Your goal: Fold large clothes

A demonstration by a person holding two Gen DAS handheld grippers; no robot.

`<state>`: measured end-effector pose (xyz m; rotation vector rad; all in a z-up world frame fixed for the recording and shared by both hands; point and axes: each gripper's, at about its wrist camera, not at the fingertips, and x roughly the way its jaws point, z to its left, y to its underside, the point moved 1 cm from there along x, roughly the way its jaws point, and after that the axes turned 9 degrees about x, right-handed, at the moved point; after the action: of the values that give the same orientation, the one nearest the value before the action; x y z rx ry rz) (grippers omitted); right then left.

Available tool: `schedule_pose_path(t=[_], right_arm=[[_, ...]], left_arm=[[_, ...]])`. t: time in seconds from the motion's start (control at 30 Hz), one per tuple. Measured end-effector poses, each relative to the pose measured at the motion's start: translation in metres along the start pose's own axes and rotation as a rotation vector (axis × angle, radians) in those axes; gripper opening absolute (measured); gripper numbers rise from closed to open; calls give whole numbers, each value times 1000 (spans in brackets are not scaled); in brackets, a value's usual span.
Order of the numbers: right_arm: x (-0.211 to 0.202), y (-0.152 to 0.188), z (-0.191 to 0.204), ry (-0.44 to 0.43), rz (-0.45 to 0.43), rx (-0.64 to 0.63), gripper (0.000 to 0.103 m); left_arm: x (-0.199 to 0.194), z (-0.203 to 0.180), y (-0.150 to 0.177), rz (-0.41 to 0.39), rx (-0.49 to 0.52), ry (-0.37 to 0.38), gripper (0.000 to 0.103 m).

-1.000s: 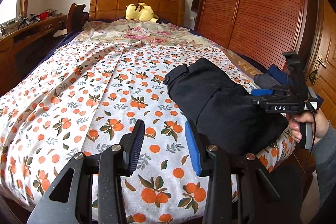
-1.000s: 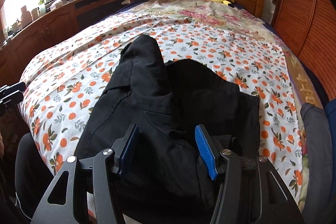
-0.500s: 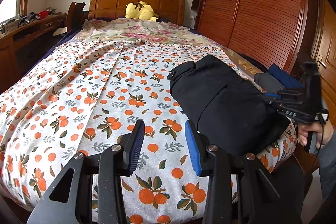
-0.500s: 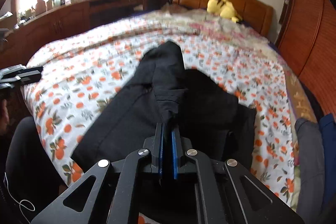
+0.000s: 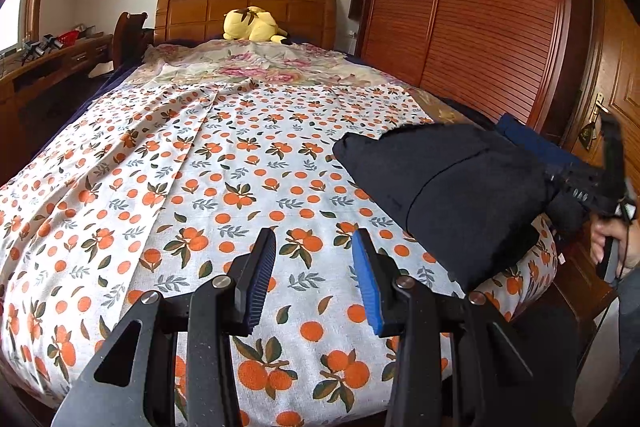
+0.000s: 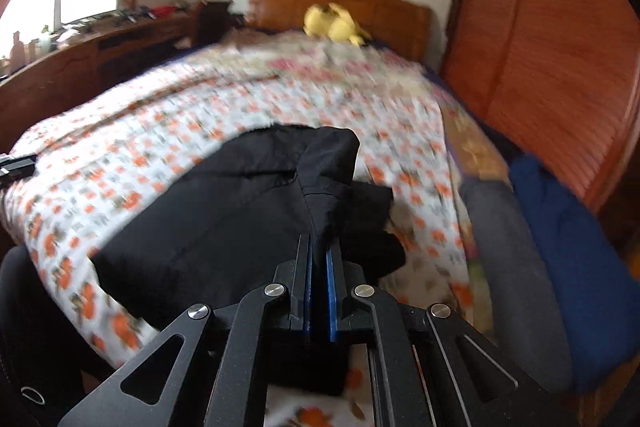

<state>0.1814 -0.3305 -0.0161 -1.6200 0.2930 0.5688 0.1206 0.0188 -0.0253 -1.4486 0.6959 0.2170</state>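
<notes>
A folded black garment (image 5: 452, 195) lies on the bed's near right corner, over the orange-print sheet (image 5: 200, 167). My right gripper (image 6: 319, 247) is shut on a fold of the black garment (image 6: 240, 211) and lifts its near edge. In the left wrist view the right gripper (image 5: 588, 187) shows at the far right, blurred, gripping the cloth. My left gripper (image 5: 314, 267) is open and empty above the sheet, left of the garment.
A folded grey garment (image 6: 504, 247) and a blue one (image 6: 568, 251) lie along the bed's right edge. A yellow plush toy (image 5: 252, 25) sits by the headboard. A wooden wardrobe (image 5: 480, 7) stands to the right, a desk (image 5: 44, 67) to the left.
My right gripper closed on the black garment's fold, then pulled it up and toward the bed's right edge. The left gripper stayed open in place.
</notes>
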Motion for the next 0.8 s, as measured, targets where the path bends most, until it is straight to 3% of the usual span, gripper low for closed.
schedule_pose_path(t=[0.1,0.2,0.33,0.4,0.47,0.5,0.6,0.8], right_arm=[[29,26,-12,0,116,36,5],[32,32,-10,-2,114,58,6],[22,23,-4,50,90,58,21],[16,18,3,81,67,46,32],[13,16,8,87,33,42,50],[10,14,12,87,15,42,52],[6,12,26,47,-8,42,55],[6,7,65,-114,0,25,55]], left_arm=[[3,-3,-1,5,1,9,41],[4,-7,-2,6,8,12,41],[2,-12,-3,1,17,18,41],[2,-14,-3,-3,25,22,41],[1,-17,-3,-3,30,25,41],[1,-18,-3,-2,31,28,41],[2,-21,-3,-1,37,28,41],[1,-24,-2,-6,40,28,41]])
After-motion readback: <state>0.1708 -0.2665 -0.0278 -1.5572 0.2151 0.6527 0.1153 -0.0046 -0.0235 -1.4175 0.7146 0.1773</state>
